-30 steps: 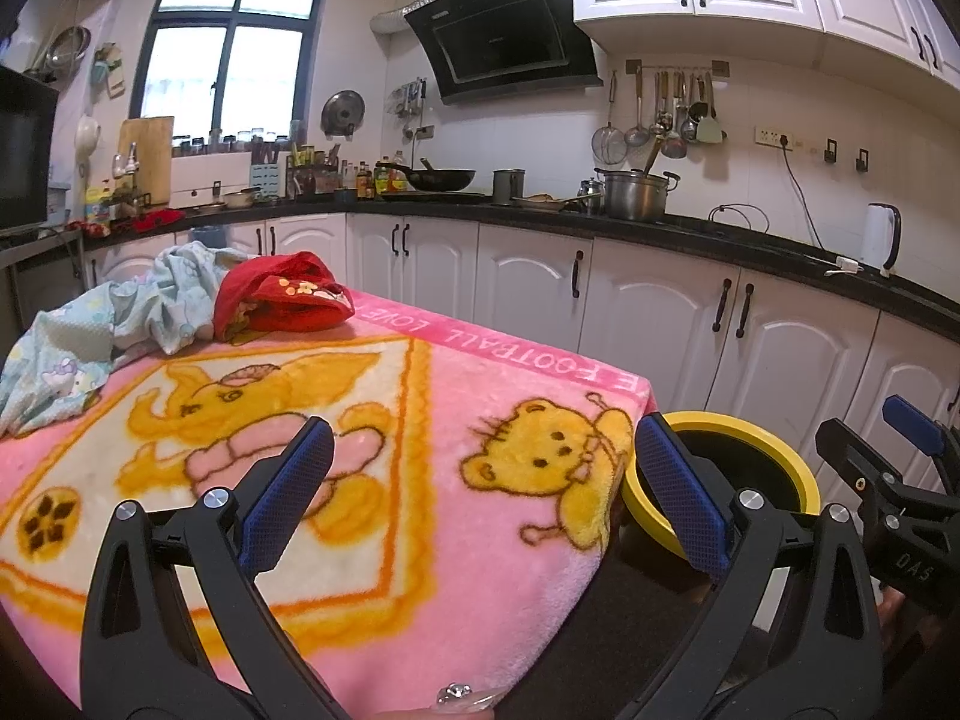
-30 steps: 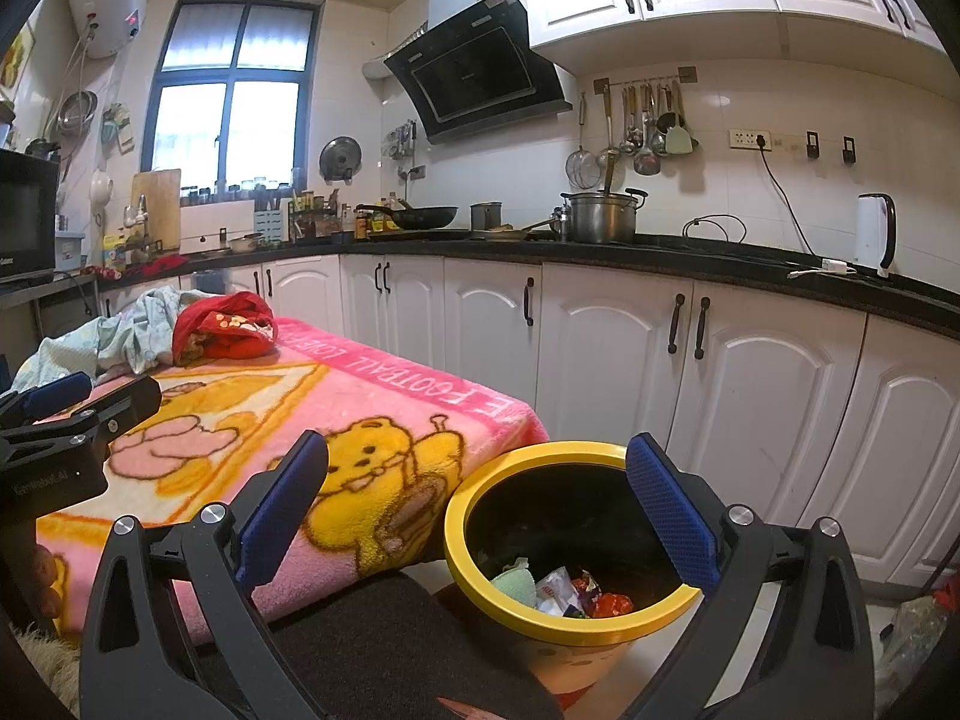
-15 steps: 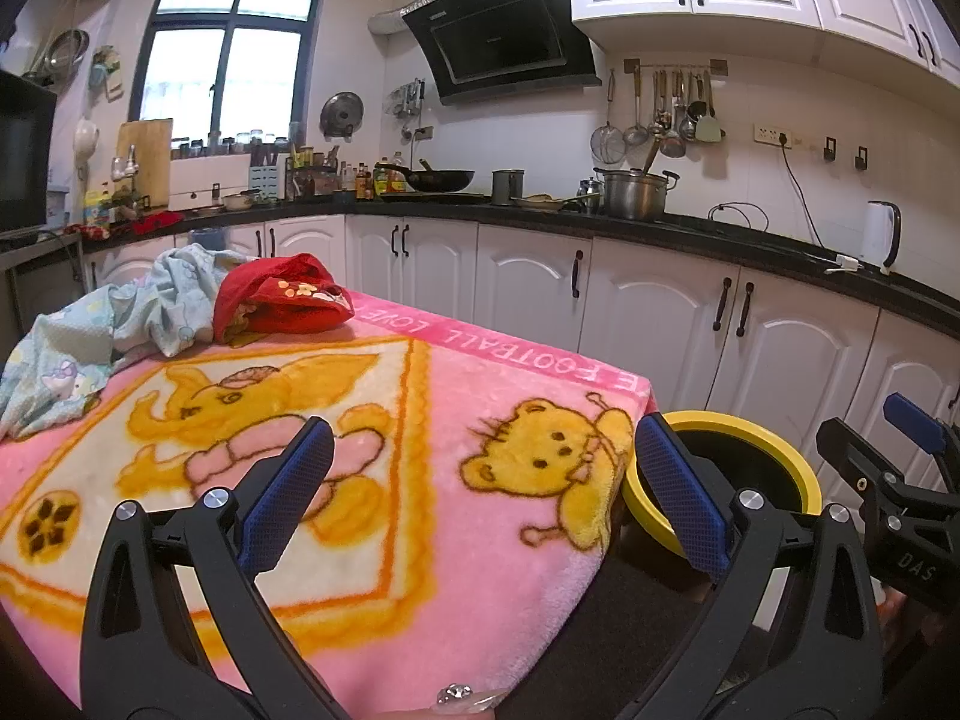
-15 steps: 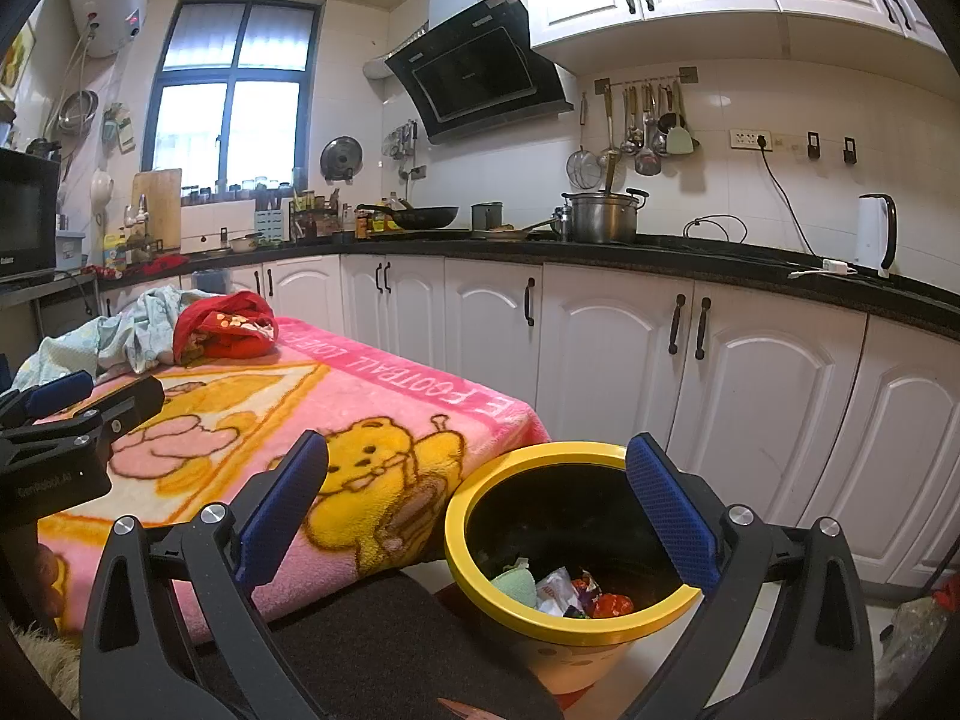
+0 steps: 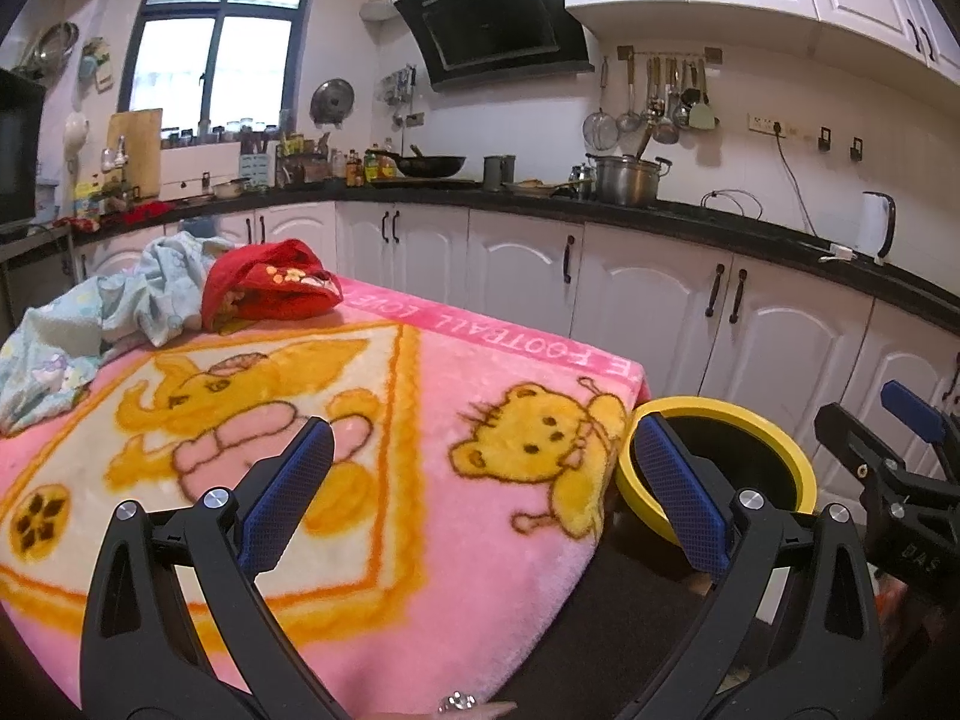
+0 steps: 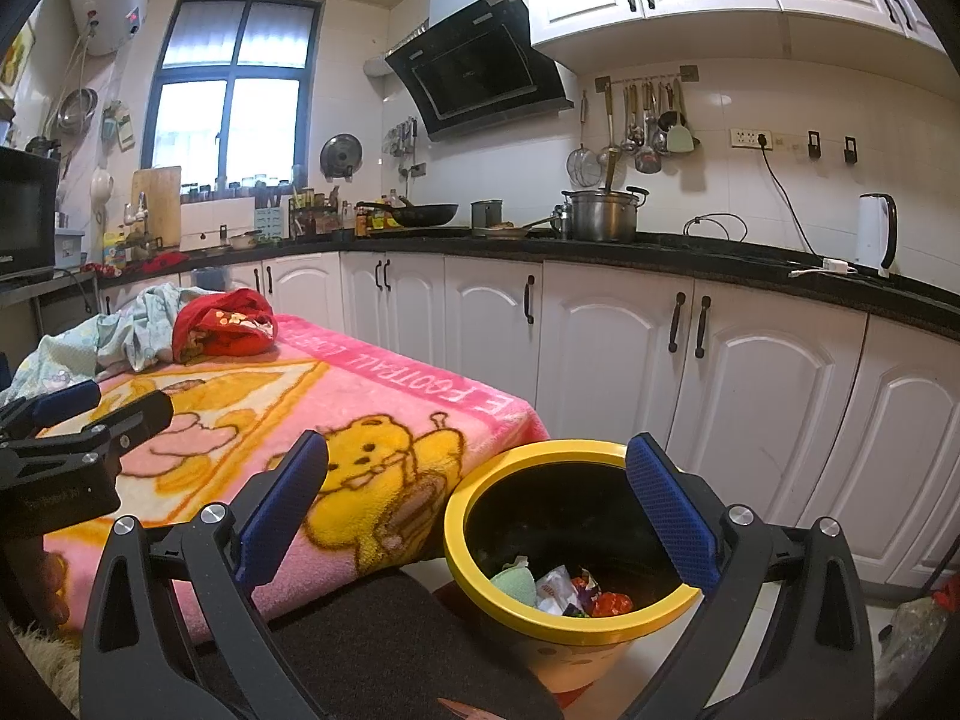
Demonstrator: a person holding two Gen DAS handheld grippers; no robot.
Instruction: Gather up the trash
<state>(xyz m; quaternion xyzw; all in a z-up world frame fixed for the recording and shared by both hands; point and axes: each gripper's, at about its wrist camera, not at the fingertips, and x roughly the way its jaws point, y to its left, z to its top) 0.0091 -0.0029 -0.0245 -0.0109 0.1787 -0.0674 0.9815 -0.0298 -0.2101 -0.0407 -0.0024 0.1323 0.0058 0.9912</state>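
Note:
A yellow-rimmed black bin (image 6: 600, 615) stands on the floor at the table's right corner; it also shows in the left wrist view (image 5: 750, 420). Several pieces of trash (image 6: 558, 588) lie in its bottom. My right gripper (image 6: 477, 507) is open and empty, held above the bin's near side. My left gripper (image 5: 480, 489) is open and empty above the pink blanket (image 5: 420, 420) covering the table. No loose trash shows on the blanket.
A red cloth (image 5: 270, 288) and a pale blue garment (image 5: 108, 324) lie at the table's far left. White cabinets (image 6: 690, 372) and a black counter with pots ring the room. A dark chair seat (image 6: 384, 630) sits below the table edge.

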